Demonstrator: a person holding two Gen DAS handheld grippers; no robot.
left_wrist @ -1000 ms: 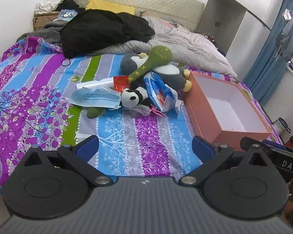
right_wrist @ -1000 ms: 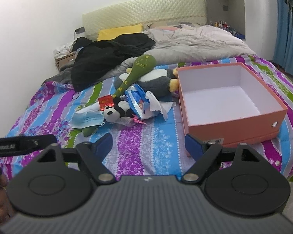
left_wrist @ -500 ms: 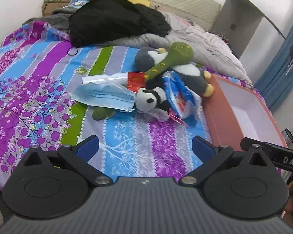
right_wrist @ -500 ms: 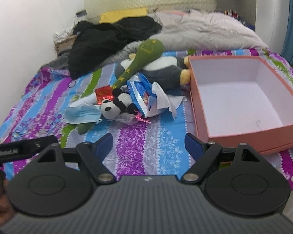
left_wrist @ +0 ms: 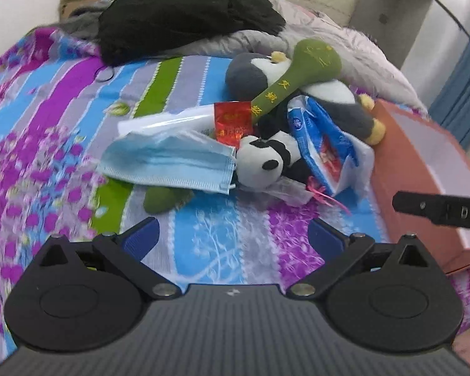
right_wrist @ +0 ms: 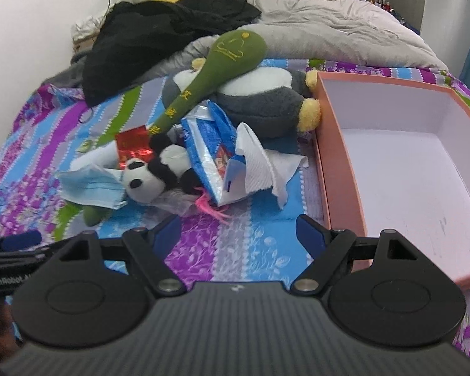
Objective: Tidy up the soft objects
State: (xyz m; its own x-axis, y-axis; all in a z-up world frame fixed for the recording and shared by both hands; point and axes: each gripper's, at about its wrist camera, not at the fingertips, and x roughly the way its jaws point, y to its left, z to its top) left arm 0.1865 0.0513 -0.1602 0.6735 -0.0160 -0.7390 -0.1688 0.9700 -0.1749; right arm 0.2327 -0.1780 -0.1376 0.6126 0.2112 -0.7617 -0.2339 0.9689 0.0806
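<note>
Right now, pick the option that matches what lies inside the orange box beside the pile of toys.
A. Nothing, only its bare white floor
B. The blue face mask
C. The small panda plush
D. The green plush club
A. The orange box shows only its bare white floor, while the panda plush, the face mask and the green plush club all lie on the bedspread to its left.

Left gripper (left_wrist: 232,238) hovers spread wide over the bedsheet (left_wrist: 216,247); small panda plush (left_wrist: 263,163) and face mask (left_wrist: 169,163) lie just ahead.
</note>
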